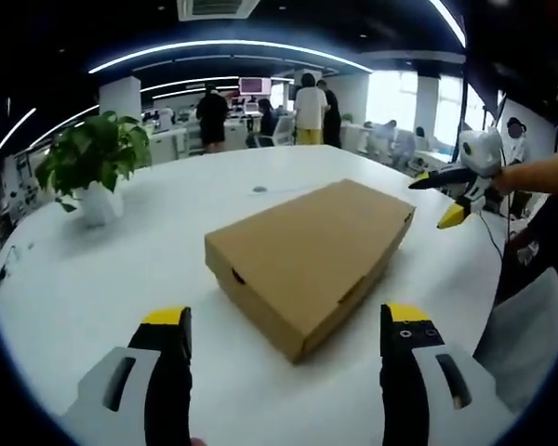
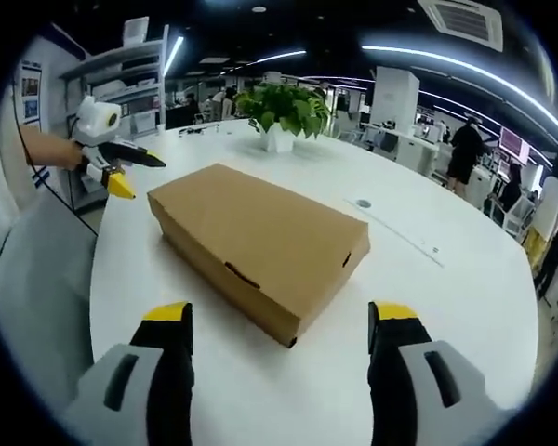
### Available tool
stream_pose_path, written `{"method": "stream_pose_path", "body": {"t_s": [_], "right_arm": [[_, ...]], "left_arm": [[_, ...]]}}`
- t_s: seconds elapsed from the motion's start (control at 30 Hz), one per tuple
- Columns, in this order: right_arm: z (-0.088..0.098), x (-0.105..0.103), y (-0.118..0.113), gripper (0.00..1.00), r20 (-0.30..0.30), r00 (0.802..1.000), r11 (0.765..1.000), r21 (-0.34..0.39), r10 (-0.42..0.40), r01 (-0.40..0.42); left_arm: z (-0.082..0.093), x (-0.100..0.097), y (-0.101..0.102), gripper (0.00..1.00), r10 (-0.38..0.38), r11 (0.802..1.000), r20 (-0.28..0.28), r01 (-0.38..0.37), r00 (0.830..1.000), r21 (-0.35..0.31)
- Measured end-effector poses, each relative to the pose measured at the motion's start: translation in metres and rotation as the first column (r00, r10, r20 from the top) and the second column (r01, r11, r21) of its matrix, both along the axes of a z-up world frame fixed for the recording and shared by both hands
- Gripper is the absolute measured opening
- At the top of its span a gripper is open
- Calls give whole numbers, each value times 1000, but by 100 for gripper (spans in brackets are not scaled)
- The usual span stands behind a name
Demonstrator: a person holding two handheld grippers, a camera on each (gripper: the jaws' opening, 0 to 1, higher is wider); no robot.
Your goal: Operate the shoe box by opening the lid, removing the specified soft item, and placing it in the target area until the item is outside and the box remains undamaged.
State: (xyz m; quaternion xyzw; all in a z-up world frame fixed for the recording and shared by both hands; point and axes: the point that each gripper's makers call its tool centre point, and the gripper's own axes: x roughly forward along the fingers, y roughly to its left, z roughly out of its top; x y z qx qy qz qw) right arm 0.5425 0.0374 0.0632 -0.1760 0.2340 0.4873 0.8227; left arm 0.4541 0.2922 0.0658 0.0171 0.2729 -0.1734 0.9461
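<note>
Your left tool (image 1: 285, 339) has its yellow-tipped jaws spread wide with nothing between them, and your right tool (image 2: 281, 336) is the same: parted and holding nothing. Between the two lies the flat rectangular brown cardboard shoe box (image 1: 309, 260), lid down and shut, resting on the round white surface (image 1: 102, 297). In the left gripper view the box sits just ahead of the jaws, its long axis running diagonally away toward the upper right, with one short end and a finger notch turned toward you; your right tool (image 1: 451, 190) hangs in the air beyond the far corner, apart from the box. In the right gripper view the same box (image 2: 260, 242) lies ahead, long axis running away to the upper left, near corner pointing between the jaws, and your left tool (image 2: 121, 165) shows off the far end, near it but not touching. So you hold the box from opposite ends, each tool facing a short end. The lid most likely lifts along a long edge, so you will probably need to come at a side seam. The soft item is hidden inside. A green potted plant in a white pot (image 1: 95, 163) stands well apart.
</note>
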Motion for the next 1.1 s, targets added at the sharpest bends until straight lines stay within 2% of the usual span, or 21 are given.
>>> {"method": "stream_pose_path", "body": {"t_s": [0.1,0.37,0.7,0.97,1.1], "right_arm": [[-4,4,3,70,3,1000,1000,-14,23,-23],[-8,14,8,66,0,999,999,-30,44,-44],[-17,24,15,52,0,998,997,-47,65,-65],[-24,20,23,48,-44,995,994,-47,93,-95],[-25,20,23,49,-54,995,995,-39,87,-89]], "left_arm": [[-3,3,-3,85,-4,1000,-1,4,1000,16],[-9,14,-6,81,8,1000,3,-8,1000,4],[-21,17,-12,73,14,1000,-23,-14,1000,3],[-29,22,-16,67,32,999,-46,-33,998,-15],[-31,21,-21,64,28,999,-50,-29,998,-20]]}}
